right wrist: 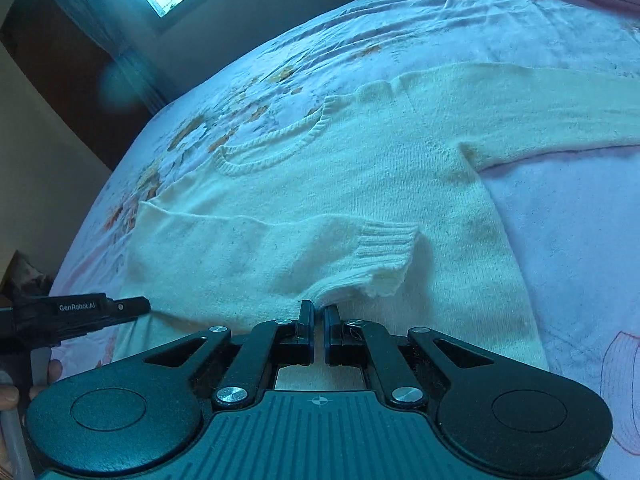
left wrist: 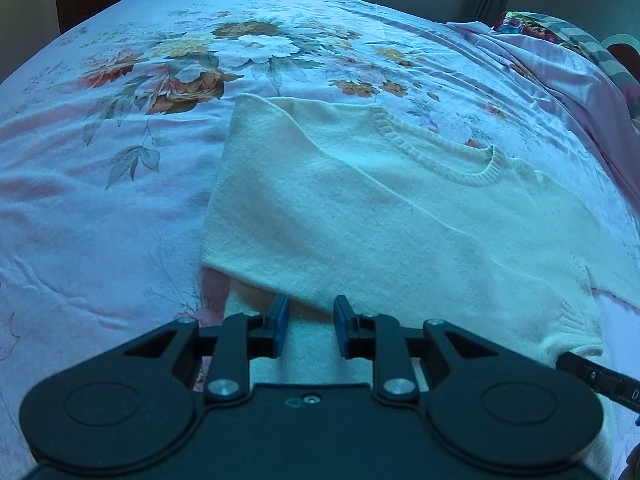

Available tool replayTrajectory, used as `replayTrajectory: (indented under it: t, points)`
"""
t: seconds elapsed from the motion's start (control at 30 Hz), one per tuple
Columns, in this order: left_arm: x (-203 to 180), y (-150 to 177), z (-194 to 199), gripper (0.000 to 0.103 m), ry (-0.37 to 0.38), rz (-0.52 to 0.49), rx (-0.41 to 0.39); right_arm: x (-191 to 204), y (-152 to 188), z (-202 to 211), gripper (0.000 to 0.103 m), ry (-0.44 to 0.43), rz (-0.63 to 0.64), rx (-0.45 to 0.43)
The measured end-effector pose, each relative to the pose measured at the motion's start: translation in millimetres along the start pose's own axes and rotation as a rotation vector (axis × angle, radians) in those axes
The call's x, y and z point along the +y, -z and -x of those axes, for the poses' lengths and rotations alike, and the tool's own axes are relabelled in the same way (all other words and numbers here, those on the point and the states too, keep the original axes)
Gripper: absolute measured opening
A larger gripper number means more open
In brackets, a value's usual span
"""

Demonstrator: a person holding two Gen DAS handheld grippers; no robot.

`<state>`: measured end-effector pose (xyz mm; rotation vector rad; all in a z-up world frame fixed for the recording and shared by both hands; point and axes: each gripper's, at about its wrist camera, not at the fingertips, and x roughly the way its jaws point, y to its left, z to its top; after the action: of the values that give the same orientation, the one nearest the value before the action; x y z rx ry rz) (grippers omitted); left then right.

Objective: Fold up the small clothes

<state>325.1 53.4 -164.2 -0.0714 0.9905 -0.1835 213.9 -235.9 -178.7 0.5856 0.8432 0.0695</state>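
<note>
Lying flat on the bed [left wrist: 100, 208], cream sweater [left wrist: 380, 208] looks soft, light, floppy; right gripper [right wrist: 319, 312] pinched on its sleeve [right wrist: 280, 256] edge; left gripper [left wrist: 311, 312] fingers apart, empty; hold ribbed cuff [right wrist: 386, 246].

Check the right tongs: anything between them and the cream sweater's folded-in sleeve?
Nothing visible. The right tongs are shut on the cream knit sweater just below the folded-in ribbed cuff; no other object lies between.

"GenRobot.AI" in white on black body of left tongs [right wrist: 76, 312], right wrist view.
</note>
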Motion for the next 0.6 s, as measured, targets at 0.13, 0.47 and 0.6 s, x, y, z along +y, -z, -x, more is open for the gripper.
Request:
replayTrajectory:
  t: [0.13, 0.47, 0.6]
  points:
    - [-2, -2, 2, 0.022, -0.003, -0.003, -0.002, -18, -13, -10, 0.002, -0.041, -0.111, 0.015]
    - [-4, -3, -3, 0.022, -0.012, -0.005, 0.003, -32, -13, 9, 0.042, -0.031, -0.104, -0.014]
    - [-7, -3, -2, 0.022, -0.005, -0.002, 0.003, -37, -22, -7, 0.026, 0.017, -0.116, -0.043]
